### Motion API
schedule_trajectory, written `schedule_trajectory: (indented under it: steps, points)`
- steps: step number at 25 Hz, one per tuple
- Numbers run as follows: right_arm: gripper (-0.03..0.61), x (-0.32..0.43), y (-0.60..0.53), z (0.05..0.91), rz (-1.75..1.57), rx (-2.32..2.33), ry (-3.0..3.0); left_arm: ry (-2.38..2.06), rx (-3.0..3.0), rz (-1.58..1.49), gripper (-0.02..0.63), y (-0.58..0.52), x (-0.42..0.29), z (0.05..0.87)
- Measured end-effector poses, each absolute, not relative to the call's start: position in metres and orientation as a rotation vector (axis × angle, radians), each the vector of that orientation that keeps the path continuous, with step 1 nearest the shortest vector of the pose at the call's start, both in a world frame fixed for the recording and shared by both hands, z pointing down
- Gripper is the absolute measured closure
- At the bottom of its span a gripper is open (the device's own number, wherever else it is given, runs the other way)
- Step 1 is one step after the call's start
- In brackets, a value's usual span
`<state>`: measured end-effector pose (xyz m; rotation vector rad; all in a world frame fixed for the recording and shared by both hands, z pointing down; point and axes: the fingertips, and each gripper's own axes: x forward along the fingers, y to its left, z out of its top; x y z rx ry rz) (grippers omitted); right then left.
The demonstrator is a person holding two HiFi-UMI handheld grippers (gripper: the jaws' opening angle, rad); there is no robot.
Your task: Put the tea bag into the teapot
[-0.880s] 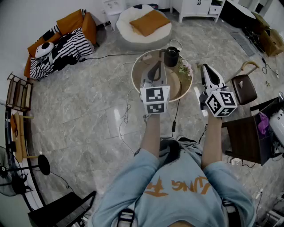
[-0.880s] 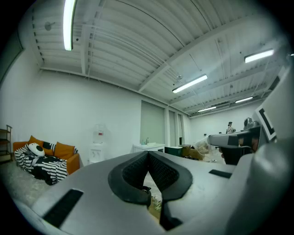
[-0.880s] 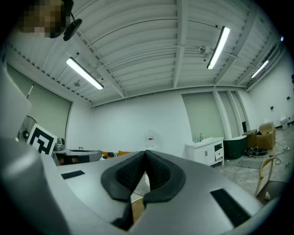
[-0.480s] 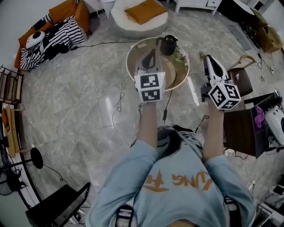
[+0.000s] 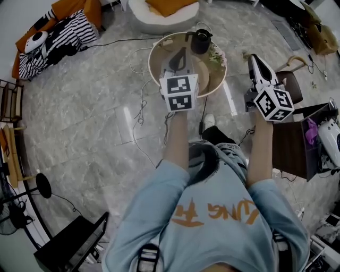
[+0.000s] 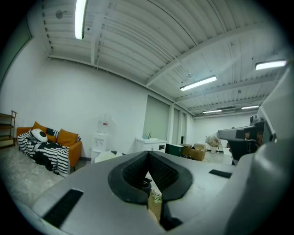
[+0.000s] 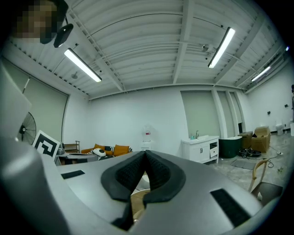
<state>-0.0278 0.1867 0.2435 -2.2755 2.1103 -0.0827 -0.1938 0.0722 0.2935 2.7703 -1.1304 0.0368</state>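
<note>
A black teapot (image 5: 201, 40) stands at the far edge of a round wooden table (image 5: 159, 58). In the left gripper view a sliver of the teapot (image 6: 143, 183) shows through the gap under the jaws. I cannot make out a tea bag in any view. My left gripper (image 5: 183, 50) hovers over the table, short of the teapot, and its jaws (image 6: 148, 154) are shut with nothing between them. My right gripper (image 5: 252, 56) hangs to the right of the table over the floor. Its jaws (image 7: 145, 153) are shut and empty too.
A small bunch of flowers (image 5: 215, 53) lies on the table beside the teapot. A wooden chair (image 5: 289, 85) and a dark side table (image 5: 295, 151) stand to the right. Cables (image 5: 142, 109) trail over the floor on the left. A sofa (image 5: 53, 29) and a white pouf (image 5: 162, 10) are further back.
The table and teapot have slid up in the head view as the person steps forward. Both grippers have kept their pose and stayed shut, and a foot now shows below the table.
</note>
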Motion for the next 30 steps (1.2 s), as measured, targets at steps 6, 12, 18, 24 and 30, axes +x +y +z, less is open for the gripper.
schedule_trajectory:
  steps: [6, 12, 18, 24, 30]
  points:
    - [0.566, -0.034, 0.164, 0.238, -0.023, -2.235, 2.166, -1.206, 2.803, 0.037, 0.589, 0.057, -0.198, 0.288]
    - [0.566, -0.027, 0.148, 0.223, 0.049, -2.221, 2.191, -1.194, 2.885, 0.036, 0.589, 0.049, -0.178, 0.266]
    - [0.566, 0.0, 0.114, 0.217, 0.071, -2.167, 2.177, -1.226, 2.929, 0.057, 0.589, 0.022, -0.151, 0.254]
    - [0.566, 0.051, 0.075, 0.231, 0.018, -2.166, 2.168, -1.262, 2.9, 0.115, 0.589, -0.018, -0.11, 0.271]
    - [0.566, 0.115, 0.026, 0.273, -0.113, -2.195, 2.183, -1.255, 2.836, 0.219, 0.589, -0.056, -0.047, 0.318]
